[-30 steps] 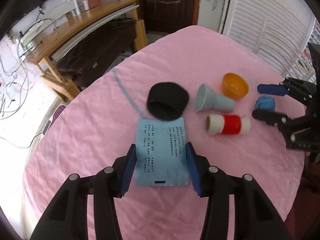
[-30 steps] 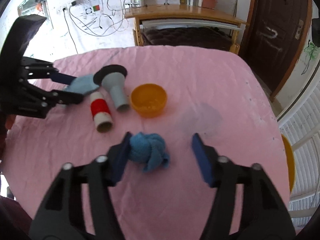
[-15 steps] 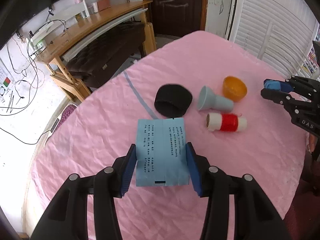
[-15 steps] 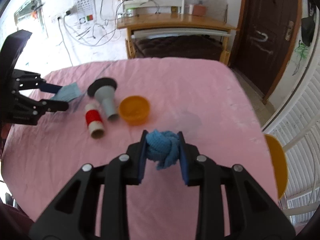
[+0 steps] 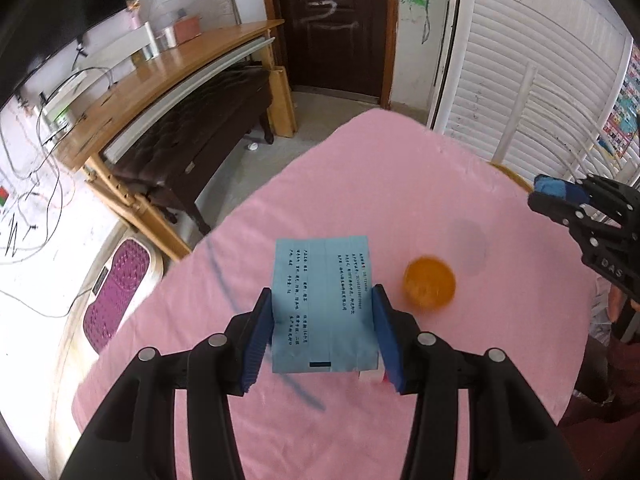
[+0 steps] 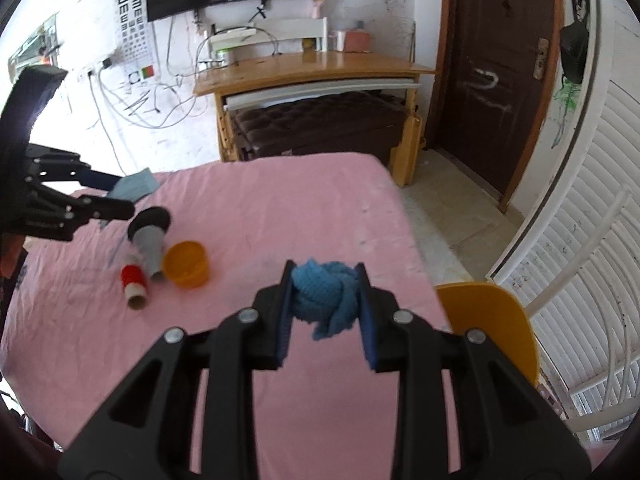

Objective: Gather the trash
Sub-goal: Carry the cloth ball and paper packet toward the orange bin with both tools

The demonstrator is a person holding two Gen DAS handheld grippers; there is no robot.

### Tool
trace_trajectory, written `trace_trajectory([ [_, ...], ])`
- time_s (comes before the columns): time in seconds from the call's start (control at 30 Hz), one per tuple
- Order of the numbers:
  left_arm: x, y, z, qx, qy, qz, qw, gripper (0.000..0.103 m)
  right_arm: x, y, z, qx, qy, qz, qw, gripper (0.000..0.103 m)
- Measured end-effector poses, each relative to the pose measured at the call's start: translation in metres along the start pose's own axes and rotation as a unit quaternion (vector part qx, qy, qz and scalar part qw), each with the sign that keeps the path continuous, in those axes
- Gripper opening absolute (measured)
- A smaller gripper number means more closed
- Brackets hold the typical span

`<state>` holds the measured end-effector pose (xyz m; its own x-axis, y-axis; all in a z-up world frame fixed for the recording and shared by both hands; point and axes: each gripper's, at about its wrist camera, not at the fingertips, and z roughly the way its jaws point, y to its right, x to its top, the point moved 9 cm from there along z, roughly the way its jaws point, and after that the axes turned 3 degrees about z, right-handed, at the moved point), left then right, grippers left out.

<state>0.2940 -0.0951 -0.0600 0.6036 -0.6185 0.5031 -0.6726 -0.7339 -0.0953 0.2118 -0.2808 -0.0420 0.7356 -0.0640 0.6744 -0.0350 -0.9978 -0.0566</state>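
In the left wrist view, a blue packet point(image 5: 325, 304) is being held flat between the pads of the left gripper point(image 5: 323, 334), lifted clear of the pink cloth point(image 5: 400, 184) that is covering the table. The packet is being judged light, thin and flexible, probably slick on its printed face, so a pinch across its two long edges, as is being applied here, is likely to bow it; a hold nearer its middle is being judged steadier. An orange cup point(image 5: 429, 283), blurred, is being seen on the cloth just beyond the packet, and the right gripper point(image 5: 560, 196) is being seen at the far right with something blue between its tips. A wooden desk point(image 5: 160, 80), a dark door point(image 5: 336, 24) and white slatted shutters point(image 5: 532, 80) are framing the room. In the right wrist view, a blue knot point(image 6: 325, 294) of rope or cloth is being squeezed between the right gripper's pads, its jaws having just been closing on it, narrow now, and it is being carried above the cloth. The knot is being judged soft, light and compressible, unbreakable, with a loose tail hanging below; a grip across its thick centre is suiting it. Left on the cloth are the cup, a grey funnel point(image 6: 150, 240), a black lid point(image 6: 154, 216) behind it and a red spool point(image 6: 134, 286). An orange chair point(image 6: 488, 328) is standing beside the table's edge.
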Motion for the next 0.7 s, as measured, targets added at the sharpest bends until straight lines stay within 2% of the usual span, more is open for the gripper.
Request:
trace_trajectory([
  [0.33, 0.049, 0.032, 0.013, -0.017, 0.005, 0.021, 0.9996, 0.045, 0.009, 0.065, -0.003, -0.029, 0.007, 0.039, 0.999, 0.027],
  [0.47, 0.062, 0.048, 0.008, -0.017, 0.018, 0.031, 0.9992, 0.045, 0.002, 0.087, 0.004, -0.04, -0.005, 0.052, 0.998, 0.027],
  [0.57, 0.073, 0.059, 0.002, -0.033, 0.035, 0.02, 0.9986, 0.045, -0.003, 0.1, 0.013, -0.04, -0.022, 0.068, 0.997, 0.027],
  [0.7, 0.082, 0.075, 0.007, -0.044, 0.032, 0.029, 0.9981, 0.045, -0.008, 0.11, 0.015, -0.05, -0.017, 0.079, 0.995, 0.027],
])
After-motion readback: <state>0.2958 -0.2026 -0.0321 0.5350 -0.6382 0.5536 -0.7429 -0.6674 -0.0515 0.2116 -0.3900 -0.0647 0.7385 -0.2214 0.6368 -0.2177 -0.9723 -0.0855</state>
